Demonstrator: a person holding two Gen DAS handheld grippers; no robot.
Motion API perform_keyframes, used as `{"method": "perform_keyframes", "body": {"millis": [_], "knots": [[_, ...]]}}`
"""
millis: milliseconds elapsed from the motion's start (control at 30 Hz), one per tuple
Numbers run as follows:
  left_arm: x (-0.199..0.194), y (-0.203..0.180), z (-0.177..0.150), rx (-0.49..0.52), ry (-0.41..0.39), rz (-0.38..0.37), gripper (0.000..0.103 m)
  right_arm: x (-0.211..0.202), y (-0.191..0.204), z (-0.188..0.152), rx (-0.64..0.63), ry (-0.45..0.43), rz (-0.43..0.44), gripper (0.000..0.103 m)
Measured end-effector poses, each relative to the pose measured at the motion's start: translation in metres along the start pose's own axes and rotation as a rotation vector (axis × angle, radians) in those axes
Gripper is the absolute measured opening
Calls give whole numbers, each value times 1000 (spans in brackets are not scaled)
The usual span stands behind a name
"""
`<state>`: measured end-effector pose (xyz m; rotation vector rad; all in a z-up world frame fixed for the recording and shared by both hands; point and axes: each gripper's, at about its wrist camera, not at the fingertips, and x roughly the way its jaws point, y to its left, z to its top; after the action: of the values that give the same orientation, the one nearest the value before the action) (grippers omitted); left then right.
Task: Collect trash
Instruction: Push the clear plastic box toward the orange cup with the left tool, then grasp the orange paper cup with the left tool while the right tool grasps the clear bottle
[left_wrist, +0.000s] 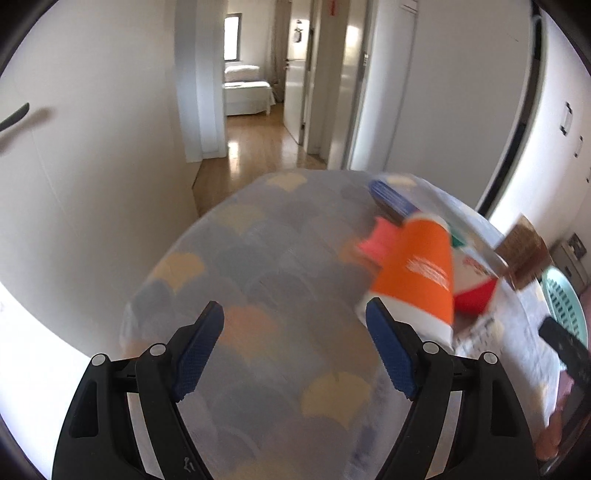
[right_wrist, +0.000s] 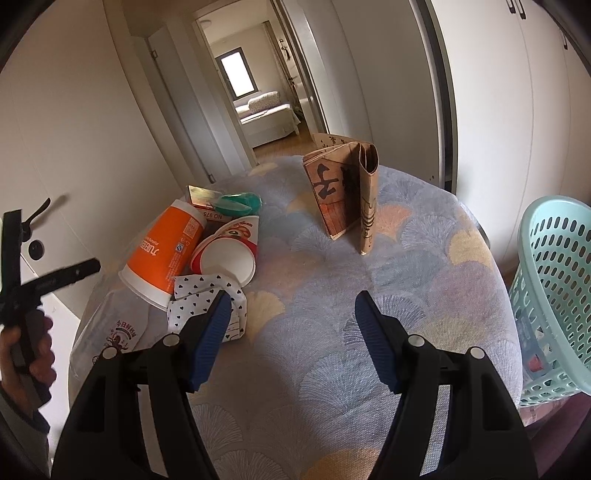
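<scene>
Black grippers (right_wrist: 291, 314), blue ribbed fingers (right_wrist: 212, 332), silver screws.

We see the left view smeared by motion blur: the orange cup (left_wrist: 417, 273) is unreadable, and the basket (right_wrist: 554, 295) is cut off at 3 o'clock.

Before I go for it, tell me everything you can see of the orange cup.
The orange cup is a paper cup lying on its side on the patterned table cover, white rim toward the camera. Its orange wall carries white lettering and a small code. It looks empty. It lies against a red-and-white cup and a heart-print wrapper. No gripper touches it.
</scene>
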<state>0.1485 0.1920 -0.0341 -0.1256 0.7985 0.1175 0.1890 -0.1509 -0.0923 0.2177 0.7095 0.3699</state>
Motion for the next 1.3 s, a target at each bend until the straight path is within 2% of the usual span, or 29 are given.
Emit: {"method": "perform_keyframes", "body": {"millis": [233, 400, 633, 867, 1033, 1300], "knots": [[33, 16, -2, -3, 106, 45, 74, 1, -1, 2, 7, 1, 6, 66], [33, 8, -18, 30, 141, 20, 73, 2, 0, 2, 0, 2, 2, 66], [16, -8, -37, 55, 153, -66, 72, 2, 3, 1, -11, 0, -14, 66], [2, -38, -57, 112, 163, -158, 72, 5, 5, 0, -14, 8, -25, 66], [-6, -55, -67, 167, 159, -187, 72, 7, 10, 0, -34, 7, -54, 66], [-27, -54, -67, 183, 120, -213, 72, 10, 18, -2, -71, 8, -90, 66]]}}
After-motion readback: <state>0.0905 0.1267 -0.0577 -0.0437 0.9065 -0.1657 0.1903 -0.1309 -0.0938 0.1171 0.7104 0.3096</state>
